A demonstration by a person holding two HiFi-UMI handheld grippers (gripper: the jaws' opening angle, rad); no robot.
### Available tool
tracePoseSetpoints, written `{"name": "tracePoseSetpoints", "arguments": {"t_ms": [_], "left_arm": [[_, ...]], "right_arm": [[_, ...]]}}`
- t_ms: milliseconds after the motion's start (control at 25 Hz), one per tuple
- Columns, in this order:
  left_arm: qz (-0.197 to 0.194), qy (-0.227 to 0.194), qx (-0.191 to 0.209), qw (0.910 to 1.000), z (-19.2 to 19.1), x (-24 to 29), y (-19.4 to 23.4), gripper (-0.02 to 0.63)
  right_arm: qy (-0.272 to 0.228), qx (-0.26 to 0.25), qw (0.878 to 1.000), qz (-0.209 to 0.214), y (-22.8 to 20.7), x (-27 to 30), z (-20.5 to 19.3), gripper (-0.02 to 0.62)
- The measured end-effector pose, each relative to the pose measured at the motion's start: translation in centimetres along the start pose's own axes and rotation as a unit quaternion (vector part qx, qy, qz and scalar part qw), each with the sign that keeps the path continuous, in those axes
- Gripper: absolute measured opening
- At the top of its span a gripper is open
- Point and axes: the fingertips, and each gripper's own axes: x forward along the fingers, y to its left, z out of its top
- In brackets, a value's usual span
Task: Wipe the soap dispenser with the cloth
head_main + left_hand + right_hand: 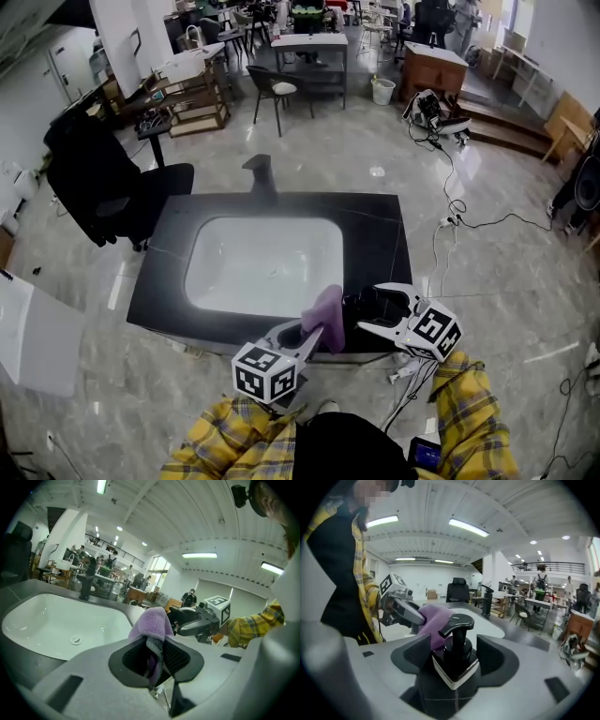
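- right gripper jaws wide apart, black soap dispenser sitting loose between them
- left gripper pinched shut on the purple cloth, just beside it

Even brightness is given by ceiling strip lights, with soft glare thrown on the polished floor. Edges are bent and darkened in both gripper views; the near left tool is blurred.

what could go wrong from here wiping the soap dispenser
The soap dispenser stands between the right gripper's open jaws, unclamped, near the counter's front edge: a push from the cloth could tip it off. The left gripper pinches only a fold of the cloth; it may slip out.
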Motion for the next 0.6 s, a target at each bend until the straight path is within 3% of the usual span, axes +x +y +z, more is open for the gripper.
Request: {"name": "tracePoseSetpoints", "arguments": {"t_ms": [360,600], "left_arm": [[-0.003,0.013,0.011,0.9999,0.0,0.1,-0.5,0.064],[-0.001,0.02,0.004,0.9998,-0.3,-0.1,-0.3,0.064]], "right_arm": [[0.066,-0.037,0.99,0.117,0.1,1.7,-0.6,0.272],[0.073,-0.023,0.986,0.15,-0.1,2.0,-0.3,0.255]]}}
